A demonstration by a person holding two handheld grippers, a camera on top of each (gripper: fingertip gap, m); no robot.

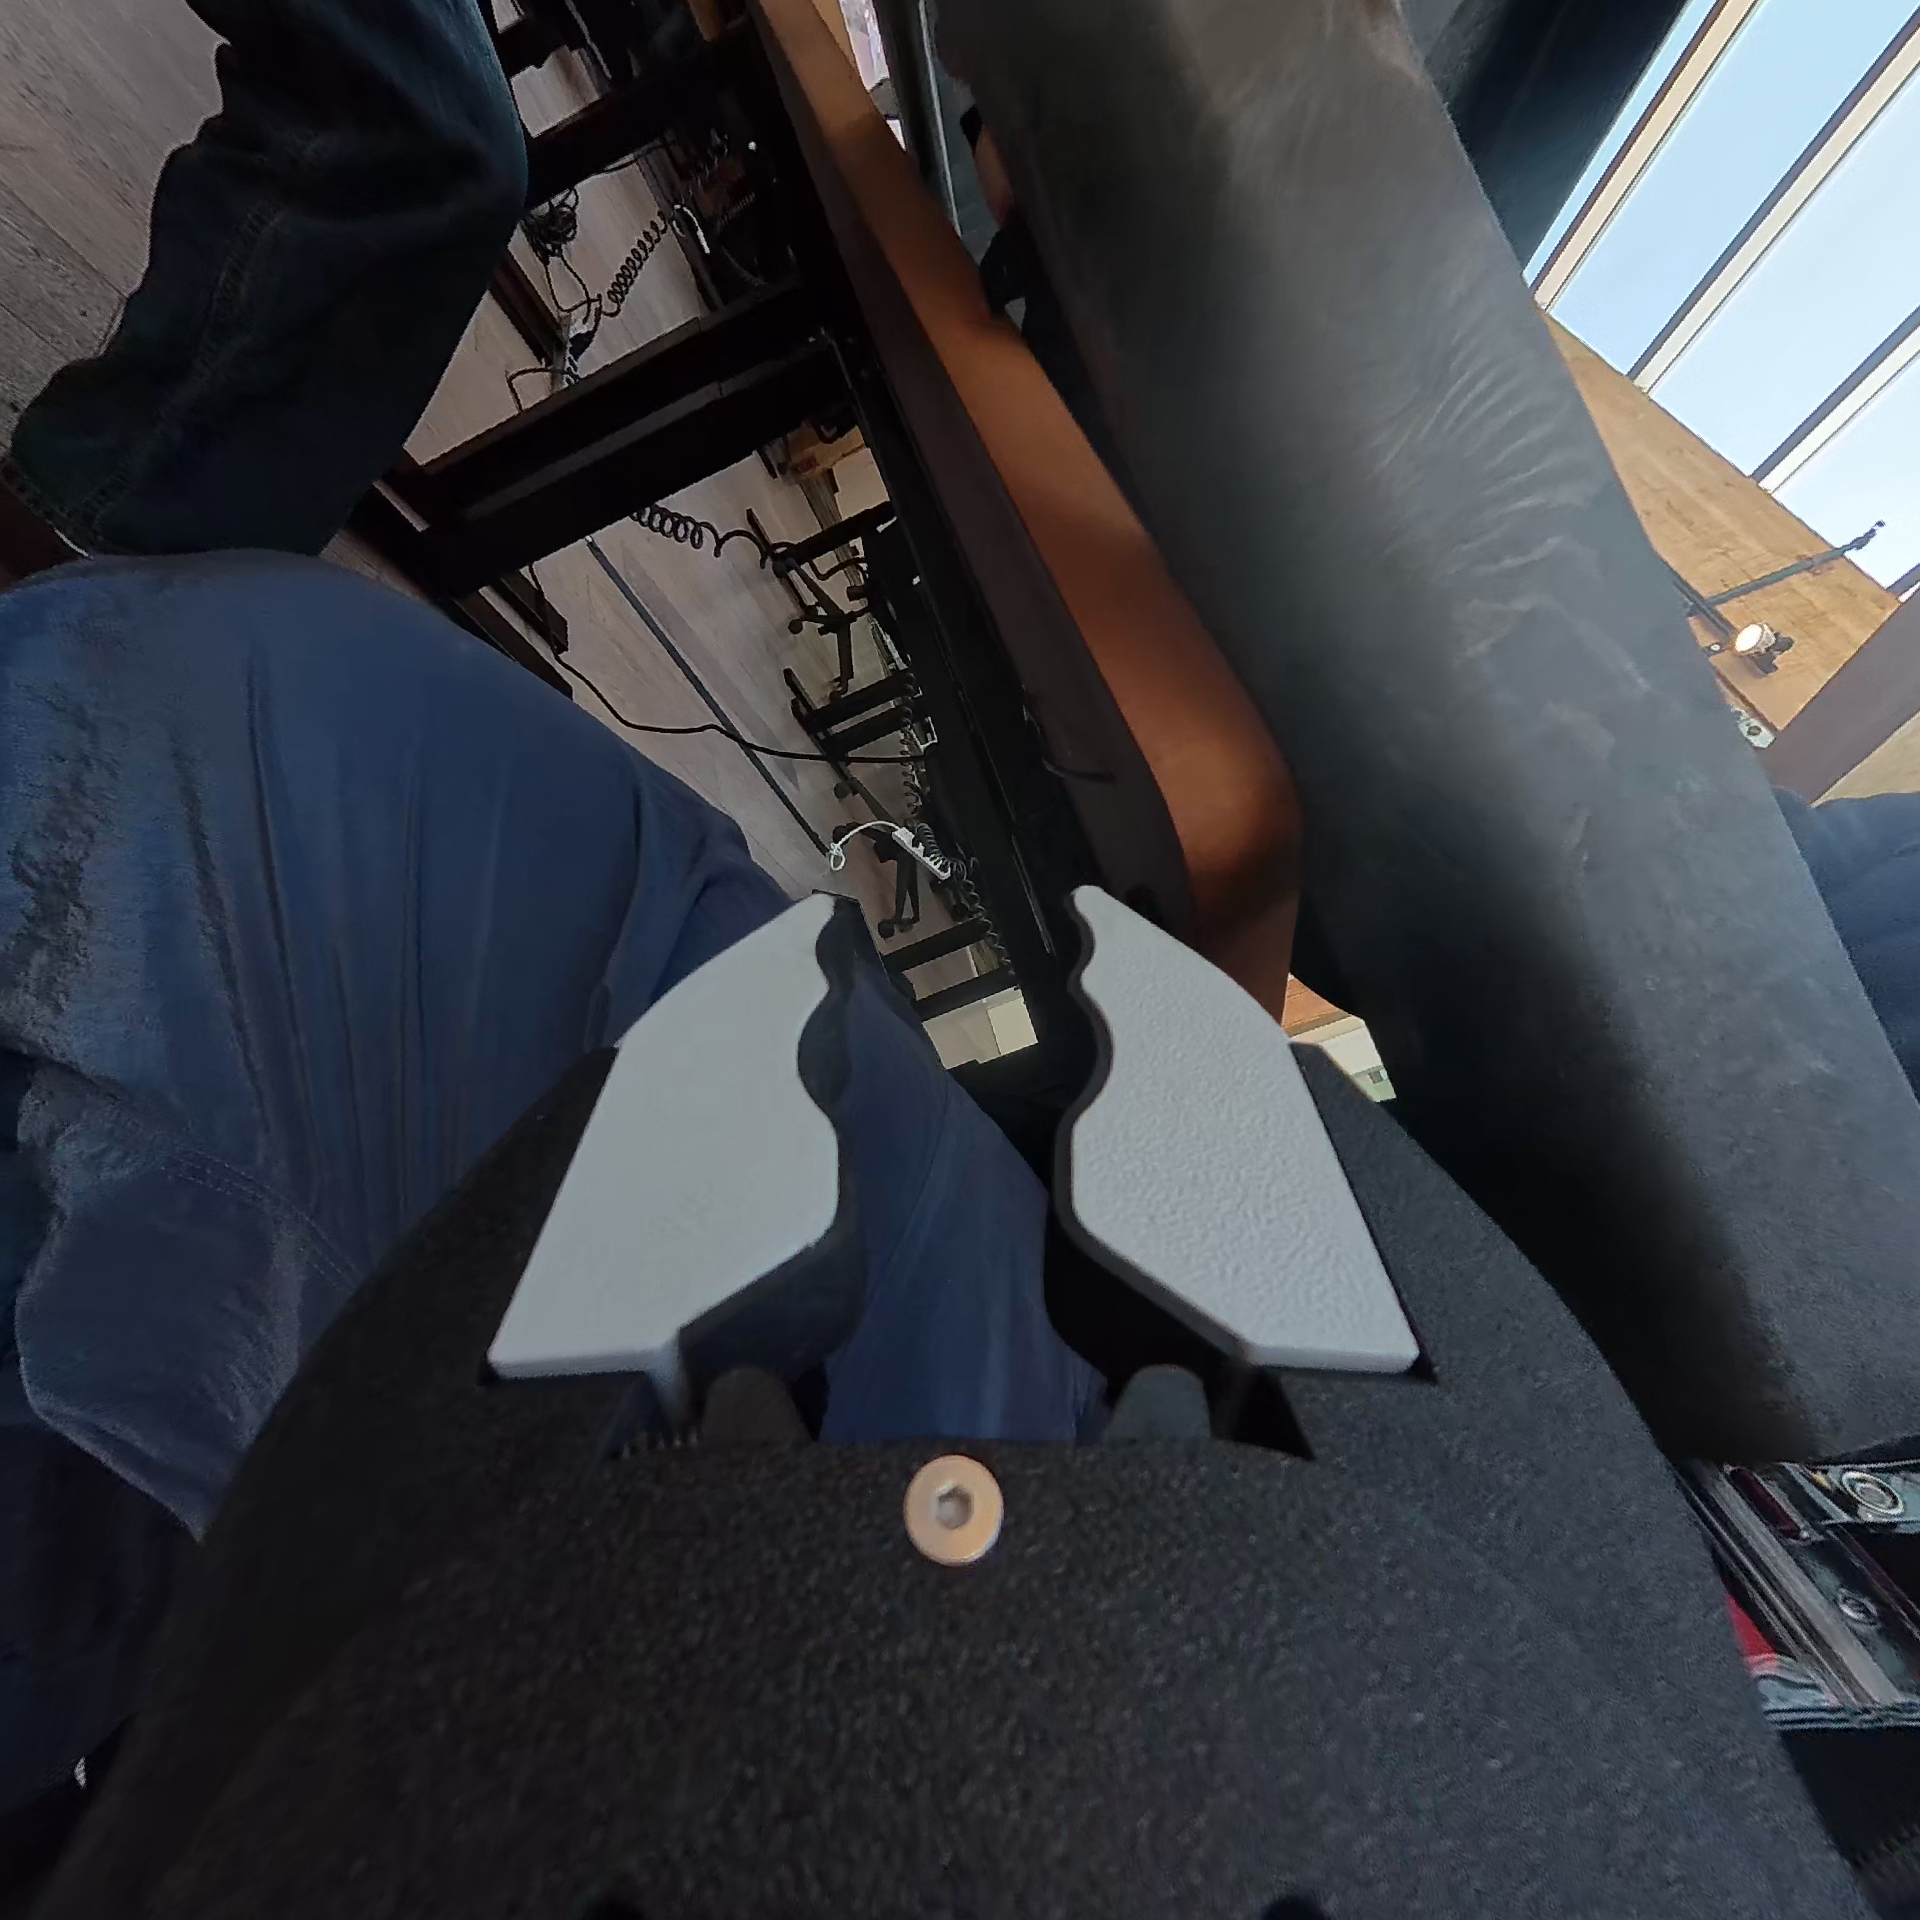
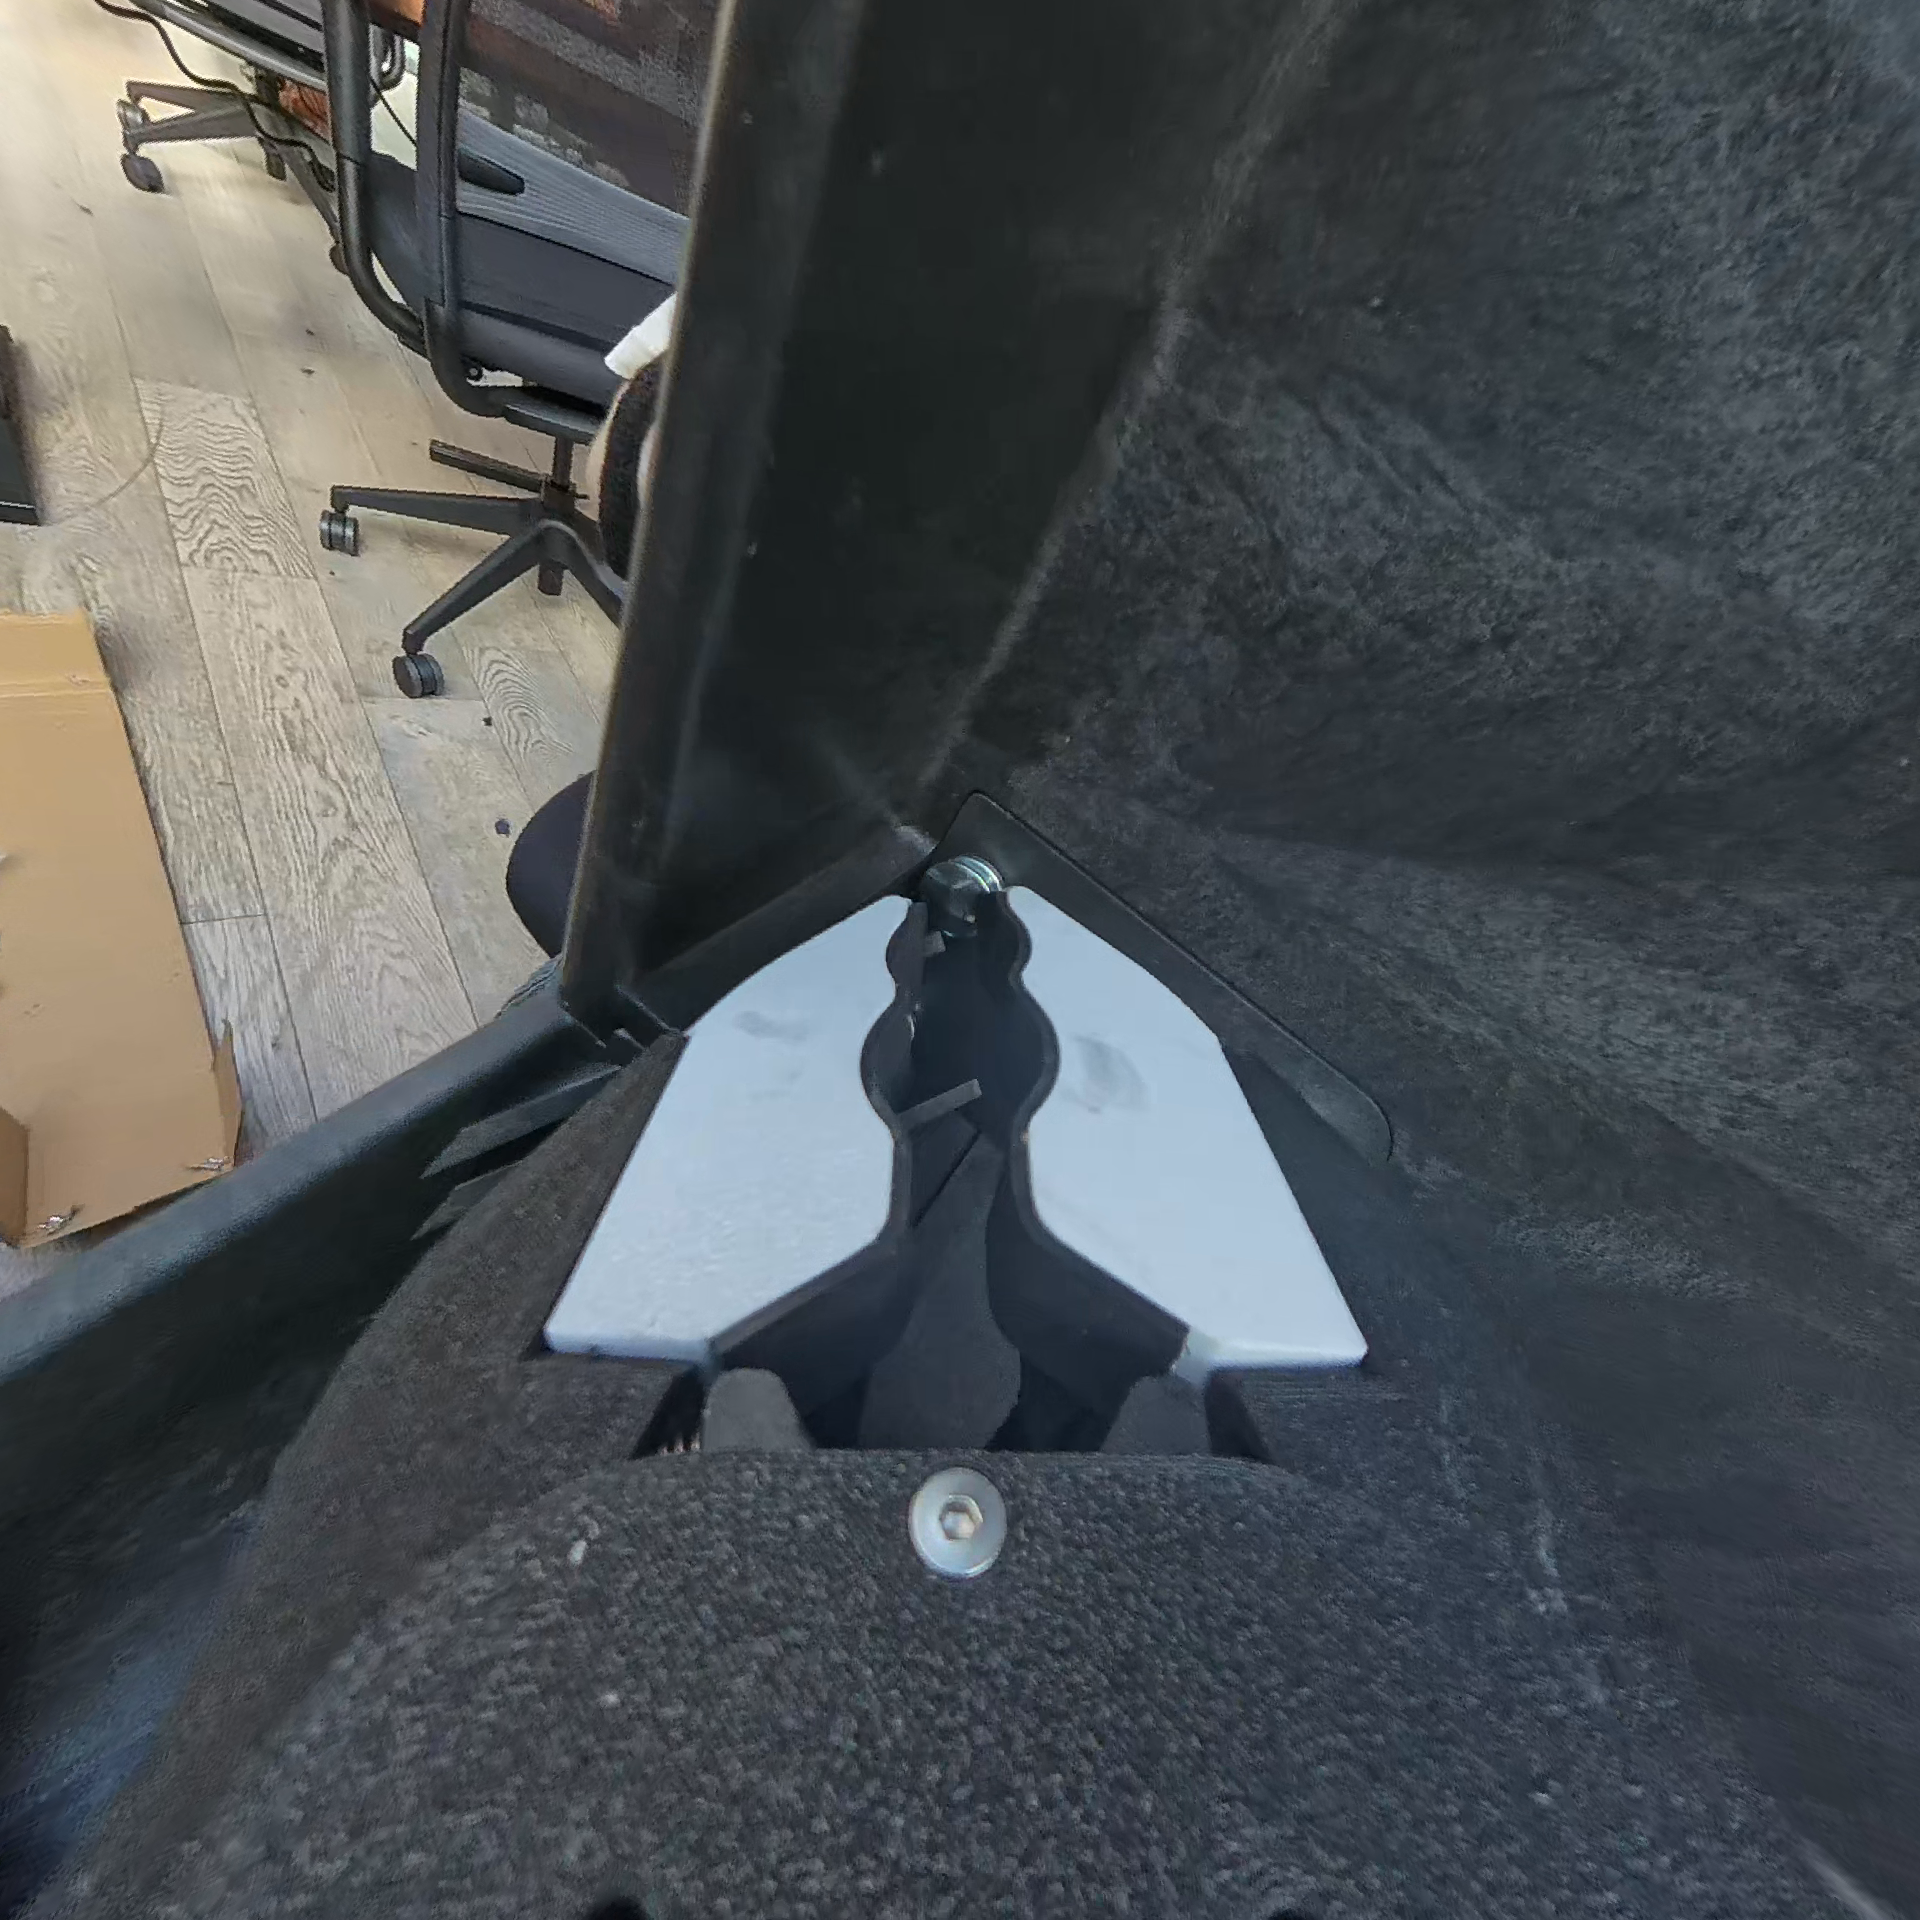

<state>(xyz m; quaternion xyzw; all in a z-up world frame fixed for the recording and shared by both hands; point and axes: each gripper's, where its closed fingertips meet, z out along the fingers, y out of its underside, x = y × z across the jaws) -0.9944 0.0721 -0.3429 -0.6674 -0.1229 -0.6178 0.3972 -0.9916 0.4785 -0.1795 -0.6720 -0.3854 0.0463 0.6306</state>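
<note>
Hanging low over a lap, the left gripper [image 1: 951, 914] has its grey fingers [image 1: 717, 1122] spread apart with nothing between them. Blue trousers [image 1: 312, 883] fill the near left, the cloth passing under the left finger. Beyond the tips lie a pale wood floor [image 1: 665, 665], black desk legs [image 1: 623, 436] and coiled cables [image 1: 925, 831]. A black felt panel [image 1: 1403, 623] rises on the right, with an orange-brown board [image 1: 1091, 582] beside it.

Seen from the right wrist, the right gripper [image 2: 961, 914] has its tips drawn nearly together at a metal bolt [image 2: 961, 883] on a black bracket [image 2: 1195, 977] fixed to black felt [image 2: 1507, 623]. I cannot tell whether the pads actually press on the bolt. A black upright panel [image 2: 831, 416] stands just left of it. Farther left are an office chair [image 2: 499, 312] on the wood floor and a cardboard box [image 2: 73, 935].
</note>
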